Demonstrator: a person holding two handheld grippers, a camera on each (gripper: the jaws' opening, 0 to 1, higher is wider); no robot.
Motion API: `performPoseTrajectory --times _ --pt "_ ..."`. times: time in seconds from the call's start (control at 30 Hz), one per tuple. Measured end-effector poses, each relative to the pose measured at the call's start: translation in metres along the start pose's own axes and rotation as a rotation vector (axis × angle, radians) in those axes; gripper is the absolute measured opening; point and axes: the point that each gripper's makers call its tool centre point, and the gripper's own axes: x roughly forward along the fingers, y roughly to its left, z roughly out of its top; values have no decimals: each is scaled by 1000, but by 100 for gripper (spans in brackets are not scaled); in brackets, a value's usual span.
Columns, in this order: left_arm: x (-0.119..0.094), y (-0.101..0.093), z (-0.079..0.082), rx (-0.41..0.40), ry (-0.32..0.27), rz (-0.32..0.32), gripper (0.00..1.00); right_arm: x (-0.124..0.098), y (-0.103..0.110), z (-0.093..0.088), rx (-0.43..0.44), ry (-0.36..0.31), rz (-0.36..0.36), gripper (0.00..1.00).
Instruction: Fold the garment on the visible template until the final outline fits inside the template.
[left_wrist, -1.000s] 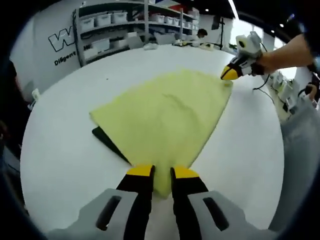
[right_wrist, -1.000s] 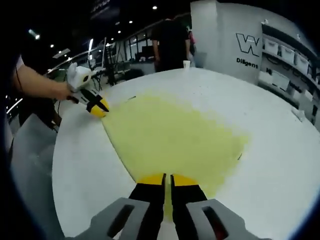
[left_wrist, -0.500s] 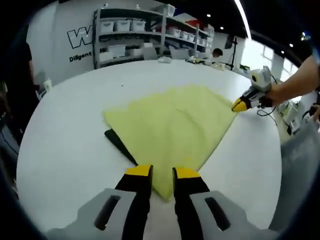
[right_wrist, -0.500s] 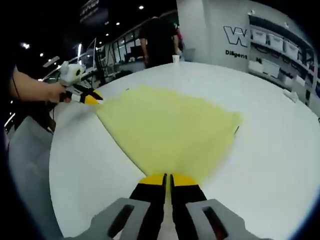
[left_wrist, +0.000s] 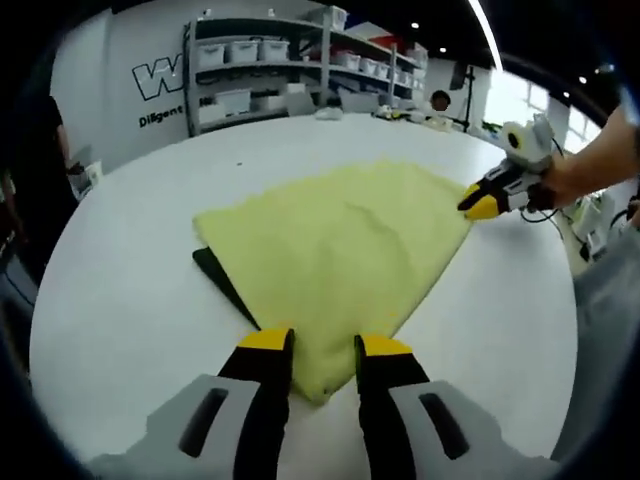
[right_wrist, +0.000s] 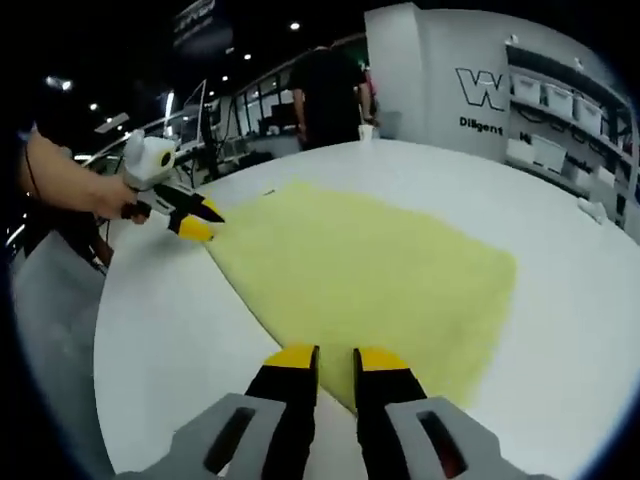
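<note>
Yellow garment (left_wrist: 335, 245) lies flat mid-bench (left_wrist: 130, 260), dark template (left_wrist: 222, 282) peeking from under one edge. Left tongs (left_wrist: 322, 352) parted over near corner; right tongs (right_wrist: 327, 360) parted, gripping nothing. Advice: regrip corners squarely, fold toward centre, align edges inside template.

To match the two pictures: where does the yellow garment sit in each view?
Left gripper view: the yellow garment fills the centre, its near corner between the left gripper jaws.
Right gripper view: it spreads across the centre and right, its near edge by the right gripper.
Shared landmark: the wall logo beside the shelves.
</note>
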Motion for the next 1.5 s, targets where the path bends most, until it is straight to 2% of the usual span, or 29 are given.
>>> performPoseTrajectory --times 0.17,0.27,0.3,0.33,0.43,0.5,0.53,0.6,0.63,0.77,0.8,0.93,1.07,1.17,1.27,1.37,1.43,1.5 --pt "-4 1 -2 11 4 7 22 -12 -12 -10 2 9 -16 1" --pt "-9 4 3 -2 -6 19 22 -21 -19 -12 21 22 -33 3" --pt "-10 6 8 -9 -30 30 22 -24 -22 -9 38 10 -38 5" --pt "-10 9 11 -19 -41 37 23 -28 -28 3 50 -43 -56 7" --pt "-3 20 10 -39 -7 66 30 -32 -47 9 56 -45 -92 11" --pt "1 30 6 -73 22 105 35 -31 -56 7 55 -32 -109 11" --pt "4 27 8 -104 12 91 34 -31 -58 5 50 -24 -112 11" --pt "7 27 5 -114 26 95 34 -30 -58 0 44 -9 -106 10" --pt "6 25 7 -82 14 93 34 -29 -57 -4 39 3 -102 10" --pt "4 27 6 -91 18 104 35 -27 -56 -20 22 57 -109 12" --pt "1 26 5 -98 21 103 35 -29 -57 -16 27 38 -109 12" --pt "-17 25 8 -103 -5 126 32 -30 -57 -14 20 41 -119 13" --pt "-34 17 18 -117 -66 136 37 -37 -52 -3 23 2 -130 15" --pt "-49 7 22 -126 -96 137 46 -43 -45 5 29 -28 -143 21" --pt "-63 -6 26 -125 -130 122 51 -54 -39 12 30 -61 -163 26" --pt "-75 -14 30 -126 -160 120 57 -65 -31 20 95 -122 -192 34" --pt "-83 -22 31 -135 -176 116 63 -70 -25 18 98 -123 -203 39" --pt "-88 -33 32 -105 -181 103 65 -75 -17 17 111 -132 -212 44"
